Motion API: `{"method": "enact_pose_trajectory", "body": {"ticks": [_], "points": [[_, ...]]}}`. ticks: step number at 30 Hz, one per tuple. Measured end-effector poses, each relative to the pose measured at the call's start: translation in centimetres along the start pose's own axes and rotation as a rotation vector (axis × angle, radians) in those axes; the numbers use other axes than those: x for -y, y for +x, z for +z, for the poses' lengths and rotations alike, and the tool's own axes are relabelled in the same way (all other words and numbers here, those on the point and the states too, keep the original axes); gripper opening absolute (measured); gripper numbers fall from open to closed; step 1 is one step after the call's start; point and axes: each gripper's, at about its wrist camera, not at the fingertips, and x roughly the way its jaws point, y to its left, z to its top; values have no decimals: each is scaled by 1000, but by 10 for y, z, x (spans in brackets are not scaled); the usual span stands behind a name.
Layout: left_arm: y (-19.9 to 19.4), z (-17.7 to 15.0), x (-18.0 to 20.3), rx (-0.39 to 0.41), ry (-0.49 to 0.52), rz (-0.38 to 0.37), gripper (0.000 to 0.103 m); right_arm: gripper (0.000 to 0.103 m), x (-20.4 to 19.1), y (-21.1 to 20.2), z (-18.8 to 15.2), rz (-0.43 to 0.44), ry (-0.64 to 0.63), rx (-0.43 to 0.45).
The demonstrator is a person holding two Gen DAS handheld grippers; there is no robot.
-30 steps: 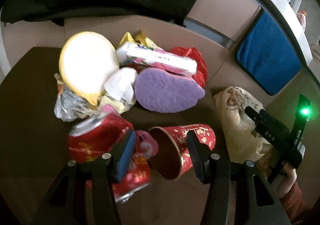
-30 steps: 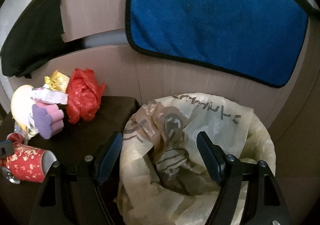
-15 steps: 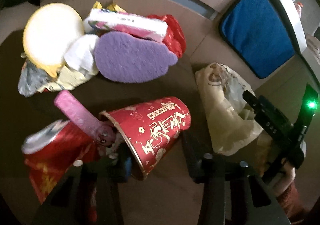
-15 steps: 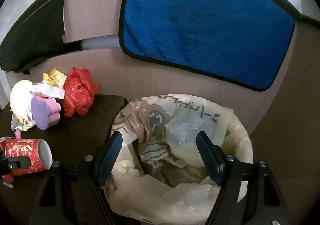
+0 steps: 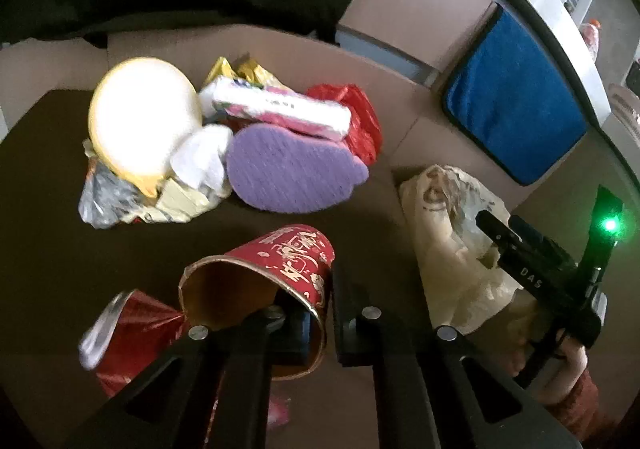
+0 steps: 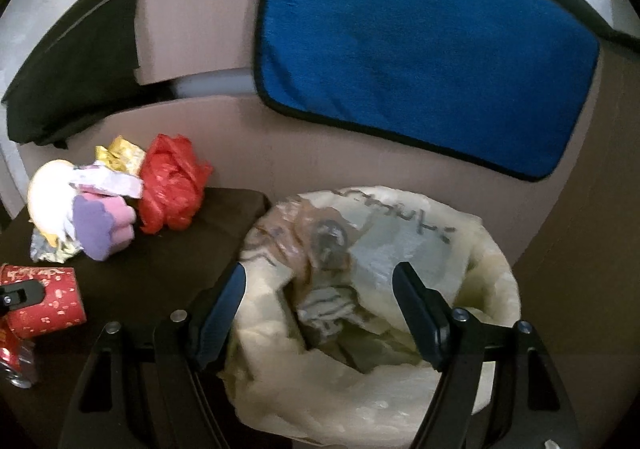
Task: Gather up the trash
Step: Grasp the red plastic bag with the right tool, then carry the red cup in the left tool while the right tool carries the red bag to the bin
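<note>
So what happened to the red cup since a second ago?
The left gripper closed on the red cup, one finger inside the rim, and lifted it off the table. The crushed can and trash pile stayed put. The right gripper is still open over the bag.

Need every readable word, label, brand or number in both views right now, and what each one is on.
"DAS": white letters on the black body of the right gripper.
Red paper cup, pinched by the left gripper: gold Chinese characters, too blurred to read.
Pink and white packet: small dark print, too small to read.
Trash bag: dark printed strokes, distorted, not legible.
Crushed red can: no readable text.
</note>
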Motion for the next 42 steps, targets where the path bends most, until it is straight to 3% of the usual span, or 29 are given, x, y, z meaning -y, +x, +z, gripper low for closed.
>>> {"method": "enact_pose_trajectory", "body": {"ticks": [6, 11, 15, 20, 21, 22, 24, 28, 32, 42], "points": [[-6, 23, -3, 24, 36, -13, 6, 73, -37, 17, 44, 90, -1, 5], [-2, 47, -22, 45, 31, -21, 6, 73, -80, 73, 78, 172, 34, -60], [1, 54, -44, 49, -3, -38, 6, 69, -109, 112, 86, 165, 17, -107], [7, 56, -58, 49, 5, -24, 6, 71, -125, 141, 84, 298, 50, -159], [8, 56, -58, 48, 4, -23, 6, 61, -128, 144, 83, 342, 49, -166], [9, 55, -59, 47, 1, -26, 6, 47, -130, 142, 83, 376, 44, -158], [10, 55, -60, 52, -4, -28, 6, 44, -135, 132, 83, 340, -11, -126], [9, 56, -52, 60, 8, -8, 6, 43, -140, 106, 84, 271, -104, -40], [-2, 58, -37, 92, 34, 21, 6, 43, -126, 85, 95, 273, -89, -7], [-59, 67, 18, 270, 132, 78, 6, 43, -83, 4, 119, 294, -83, 118]]}}
